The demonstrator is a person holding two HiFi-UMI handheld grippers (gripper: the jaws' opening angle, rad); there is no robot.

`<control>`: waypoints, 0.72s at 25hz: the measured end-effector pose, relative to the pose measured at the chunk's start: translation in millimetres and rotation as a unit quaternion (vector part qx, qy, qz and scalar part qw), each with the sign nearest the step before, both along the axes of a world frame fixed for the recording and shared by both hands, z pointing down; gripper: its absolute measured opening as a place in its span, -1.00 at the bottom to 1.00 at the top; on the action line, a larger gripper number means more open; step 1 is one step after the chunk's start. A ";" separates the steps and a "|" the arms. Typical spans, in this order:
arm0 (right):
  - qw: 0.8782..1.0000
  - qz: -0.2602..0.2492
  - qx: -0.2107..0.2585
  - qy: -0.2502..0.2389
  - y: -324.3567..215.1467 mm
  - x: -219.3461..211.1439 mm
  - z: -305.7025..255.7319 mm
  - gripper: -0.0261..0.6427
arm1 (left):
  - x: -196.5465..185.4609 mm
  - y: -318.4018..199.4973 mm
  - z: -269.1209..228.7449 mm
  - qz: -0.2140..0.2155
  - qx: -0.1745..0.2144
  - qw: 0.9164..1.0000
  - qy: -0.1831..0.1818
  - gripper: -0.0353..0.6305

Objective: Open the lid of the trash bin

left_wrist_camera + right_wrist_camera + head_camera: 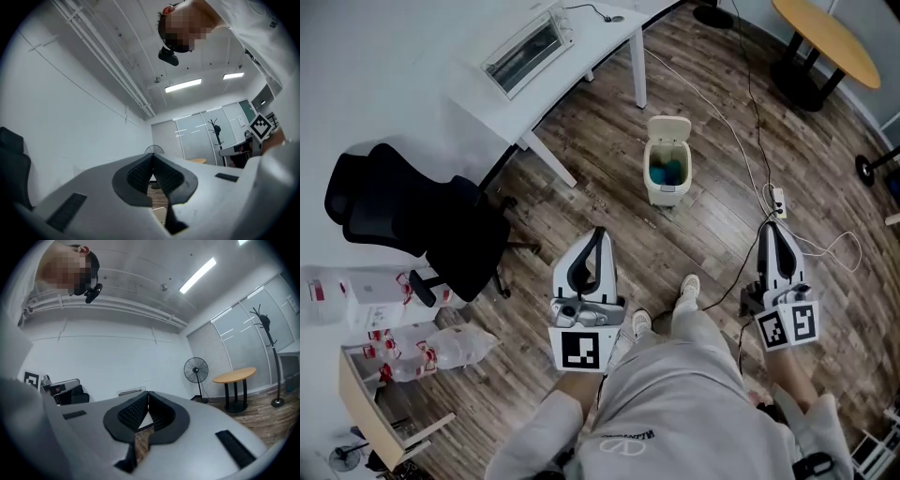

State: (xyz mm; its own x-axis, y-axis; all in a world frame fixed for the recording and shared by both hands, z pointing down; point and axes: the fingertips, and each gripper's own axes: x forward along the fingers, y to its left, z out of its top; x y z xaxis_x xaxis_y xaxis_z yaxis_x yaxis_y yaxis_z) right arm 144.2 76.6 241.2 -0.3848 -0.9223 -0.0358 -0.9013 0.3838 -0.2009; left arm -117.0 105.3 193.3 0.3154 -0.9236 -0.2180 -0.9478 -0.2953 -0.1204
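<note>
Trash bin (pixel 666 194) near desk (pixel 581 47)

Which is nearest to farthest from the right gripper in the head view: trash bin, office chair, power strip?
1. Power strip, on the floor just ahead of the right gripper.
2. Trash bin, ahead and to its left.
3. Office chair, far left, past the left gripper.
</note>
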 end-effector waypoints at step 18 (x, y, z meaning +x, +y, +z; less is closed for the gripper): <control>0.998 0.049 -0.029 0.024 119.5 -18.4 12.9 -0.87 | -30.5 88.7 18.1 0.043 -0.016 0.999 0.023 -0.90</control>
State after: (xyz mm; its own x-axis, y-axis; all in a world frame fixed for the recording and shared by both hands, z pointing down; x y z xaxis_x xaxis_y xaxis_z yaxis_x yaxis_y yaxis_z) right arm 125.8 196.2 254.1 -0.2920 -0.9558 0.0351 -0.9431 0.2817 -0.1766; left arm -147.5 194.1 211.4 0.3849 -0.9000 -0.2045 -0.9228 -0.3795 -0.0665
